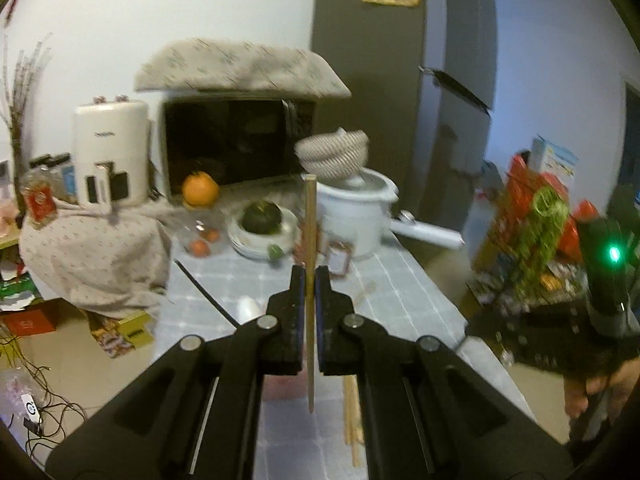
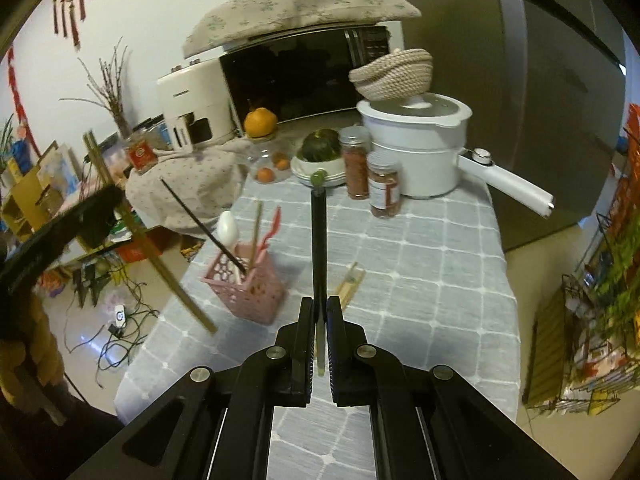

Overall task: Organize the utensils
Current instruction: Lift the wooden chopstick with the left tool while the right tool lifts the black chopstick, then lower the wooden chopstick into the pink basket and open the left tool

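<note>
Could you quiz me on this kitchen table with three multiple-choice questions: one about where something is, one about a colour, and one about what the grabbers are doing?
1. Where is the rope basket?
A. on the white pot
B. on the floor
C. inside the microwave

2. What colour is the utensil crate?
A. blue
B. pink
C. black

3. What is the left gripper doing?
A. standing open and empty
B. gripping a jar
C. clamping a wooden chopstick

Answers:
1 A, it sits on the pot's lid.
2 B, its lattice walls are pink.
3 C, the stick stands between the closed jaws.
</note>
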{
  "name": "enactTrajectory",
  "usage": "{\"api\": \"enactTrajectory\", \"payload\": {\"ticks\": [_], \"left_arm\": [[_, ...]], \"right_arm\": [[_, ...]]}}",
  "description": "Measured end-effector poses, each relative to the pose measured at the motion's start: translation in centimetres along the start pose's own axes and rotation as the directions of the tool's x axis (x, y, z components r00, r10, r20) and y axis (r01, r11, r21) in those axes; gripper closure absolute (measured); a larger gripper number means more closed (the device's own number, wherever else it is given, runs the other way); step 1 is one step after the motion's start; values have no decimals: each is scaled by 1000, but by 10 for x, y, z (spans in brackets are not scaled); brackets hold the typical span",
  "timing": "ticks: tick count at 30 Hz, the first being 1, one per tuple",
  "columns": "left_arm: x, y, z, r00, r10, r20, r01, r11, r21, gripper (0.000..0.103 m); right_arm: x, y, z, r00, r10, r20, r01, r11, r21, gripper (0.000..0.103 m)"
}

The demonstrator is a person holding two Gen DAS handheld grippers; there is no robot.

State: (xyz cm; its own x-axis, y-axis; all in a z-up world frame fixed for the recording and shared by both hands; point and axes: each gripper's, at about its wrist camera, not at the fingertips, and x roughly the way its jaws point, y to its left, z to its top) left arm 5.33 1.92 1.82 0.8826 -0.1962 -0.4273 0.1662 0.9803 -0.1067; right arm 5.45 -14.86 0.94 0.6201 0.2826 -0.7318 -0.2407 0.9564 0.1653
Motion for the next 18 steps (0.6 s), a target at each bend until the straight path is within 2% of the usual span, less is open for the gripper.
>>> {"api": "enactTrajectory", "payload": {"ticks": [9, 18], "left_arm": [[19, 21, 3, 992, 74, 107, -67, 996, -66, 98], [52, 34, -9, 992, 111, 60, -104, 990, -99, 98]], "right_arm": [[9, 27, 3, 999, 32, -37, -33, 999, -38, 97], [-6, 49, 11, 998, 66, 15, -65, 996, -63, 97]]}}
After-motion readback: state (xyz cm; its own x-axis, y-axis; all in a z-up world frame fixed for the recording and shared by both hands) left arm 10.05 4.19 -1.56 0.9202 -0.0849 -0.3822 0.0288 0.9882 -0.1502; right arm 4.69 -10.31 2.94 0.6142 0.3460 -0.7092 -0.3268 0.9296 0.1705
